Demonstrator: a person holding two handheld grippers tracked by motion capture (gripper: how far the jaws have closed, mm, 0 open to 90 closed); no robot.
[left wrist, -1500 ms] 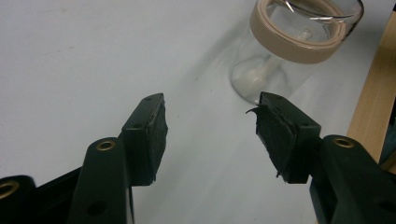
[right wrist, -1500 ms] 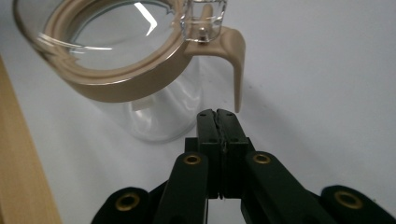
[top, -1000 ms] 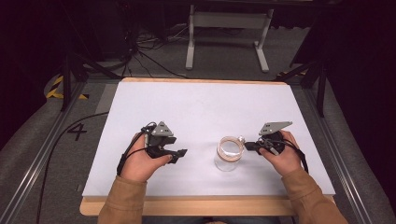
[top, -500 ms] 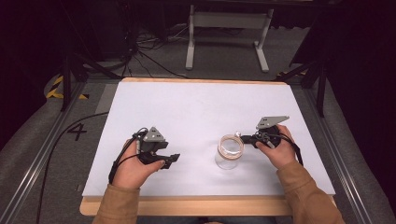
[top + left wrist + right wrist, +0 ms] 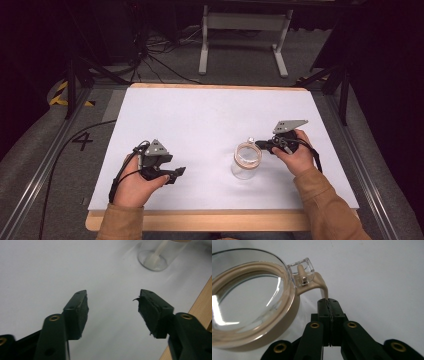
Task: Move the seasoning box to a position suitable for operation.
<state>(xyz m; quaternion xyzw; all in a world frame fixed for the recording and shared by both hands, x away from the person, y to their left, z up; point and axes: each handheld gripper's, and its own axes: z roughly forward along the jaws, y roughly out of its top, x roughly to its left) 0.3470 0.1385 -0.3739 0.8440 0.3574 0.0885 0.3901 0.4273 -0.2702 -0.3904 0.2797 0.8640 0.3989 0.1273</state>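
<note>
The beige latch tab [image 5: 322,288] of the clear, beige-rimmed lidded jar [image 5: 247,161] is pinched by the right gripper [image 5: 328,301], presumably to release its lid. The left gripper [image 5: 112,305] is held wide and empty over the white table [image 5: 200,120], well apart from the jar, seemingly in reserve

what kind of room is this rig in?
Probably a lab or studio recording bay, not a home: a white-topped table on grey carpet, aluminium rails beside it, loose cables and a stand behind, dark surroundings, and a floor mark "4".
</note>
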